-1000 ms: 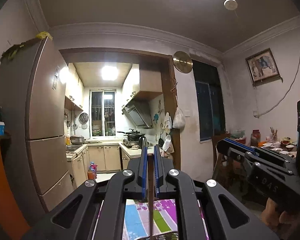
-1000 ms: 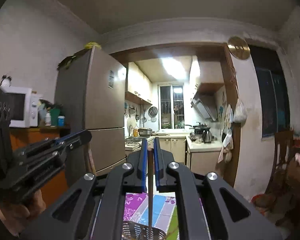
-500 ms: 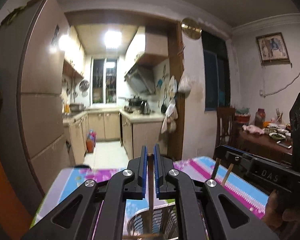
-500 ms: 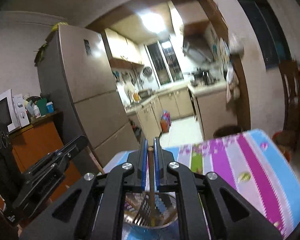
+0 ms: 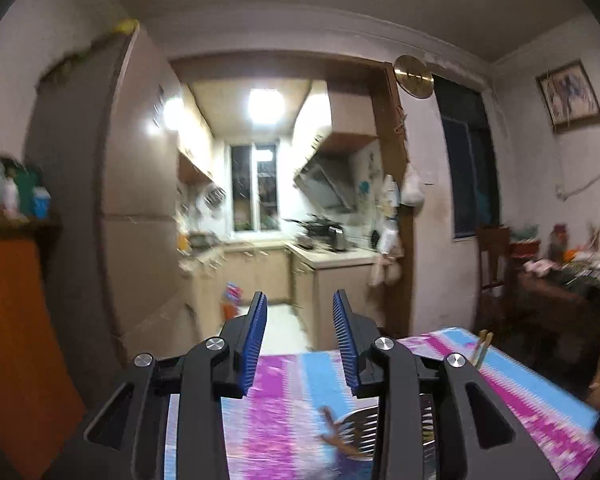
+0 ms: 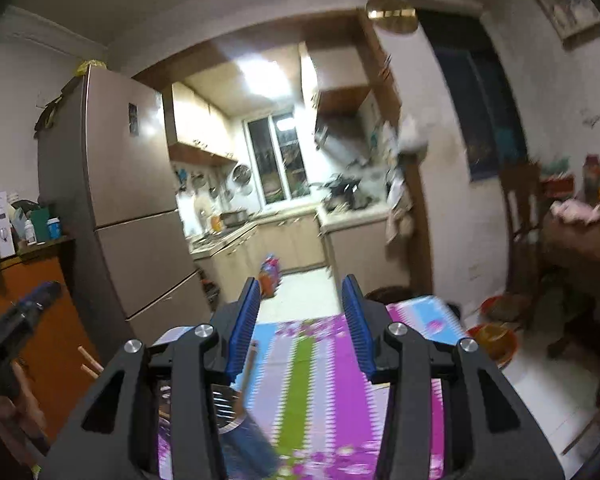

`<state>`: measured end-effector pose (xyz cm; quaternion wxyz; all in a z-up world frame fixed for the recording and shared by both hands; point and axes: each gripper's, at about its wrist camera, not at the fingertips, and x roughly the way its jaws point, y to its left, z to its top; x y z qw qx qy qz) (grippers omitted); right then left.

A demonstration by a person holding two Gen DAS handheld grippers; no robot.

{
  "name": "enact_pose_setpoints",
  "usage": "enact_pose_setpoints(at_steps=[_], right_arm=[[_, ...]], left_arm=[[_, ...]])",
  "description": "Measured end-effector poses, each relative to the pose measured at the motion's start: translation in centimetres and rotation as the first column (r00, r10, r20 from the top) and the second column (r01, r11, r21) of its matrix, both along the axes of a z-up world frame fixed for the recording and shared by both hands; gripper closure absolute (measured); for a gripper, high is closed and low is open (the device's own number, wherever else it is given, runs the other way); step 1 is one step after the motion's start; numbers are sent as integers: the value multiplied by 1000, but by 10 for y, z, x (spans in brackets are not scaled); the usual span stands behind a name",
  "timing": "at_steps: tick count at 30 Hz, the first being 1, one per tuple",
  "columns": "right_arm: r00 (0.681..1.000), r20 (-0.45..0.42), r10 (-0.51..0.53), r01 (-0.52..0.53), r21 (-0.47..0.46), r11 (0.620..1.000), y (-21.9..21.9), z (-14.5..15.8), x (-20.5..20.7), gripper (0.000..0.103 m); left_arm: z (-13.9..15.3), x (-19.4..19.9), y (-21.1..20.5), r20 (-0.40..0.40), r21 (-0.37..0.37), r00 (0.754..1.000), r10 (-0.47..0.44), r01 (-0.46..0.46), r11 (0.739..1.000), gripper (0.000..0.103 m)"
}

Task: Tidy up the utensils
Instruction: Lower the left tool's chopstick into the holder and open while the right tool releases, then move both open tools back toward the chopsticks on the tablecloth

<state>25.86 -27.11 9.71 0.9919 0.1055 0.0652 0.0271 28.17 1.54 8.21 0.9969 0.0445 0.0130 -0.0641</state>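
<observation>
My left gripper hangs over the striped tablecloth, jaws opening, nothing between the blue pads. Below it a blurred wooden chopstick drops beside the metal mesh utensil holder. Two chopstick ends poke up behind its right finger. In the right wrist view my right gripper is also opening. A wooden chopstick leans loose by its left pad, its lower end in the utensil holder. The left gripper shows at that view's left edge, with two chopstick ends near it.
The table carries a pink, blue and green cloth. A tall fridge and an orange cabinet stand left. The kitchen doorway is ahead. A wooden chair and a cluttered dining table stand right.
Both grippers were shut on an upright chopstick each; both have now opened and the chopsticks have dropped toward the holder. Both hands came down closer to the table.
</observation>
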Motion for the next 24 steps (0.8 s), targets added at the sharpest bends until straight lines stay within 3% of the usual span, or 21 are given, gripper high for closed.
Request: enact_pose_setpoints(at_steps=[3,6,14,20,24], right_arm=[[1000,20,-6,6,-32,999,-14,0,-35,61],[1000,17,0,1,-62,998,-15,-7,-67,49],[998,-46,53,-63,-256,965,30,-48,-148,41],[989,-107,105,-136,-343,929,65,-76,-189,35],[982,-152,115,-163,-357,920,81,-95,-214,32]], left_arm=[[2,-24,4,11,69,997,80,-81,994,67],[-5,-49,4,6,127,991,132,-131,983,67],[-34,-109,3,-24,253,976,215,-202,946,66],[-58,-143,9,-66,279,970,235,-208,937,64],[-76,-166,21,-113,263,965,237,-201,944,54]])
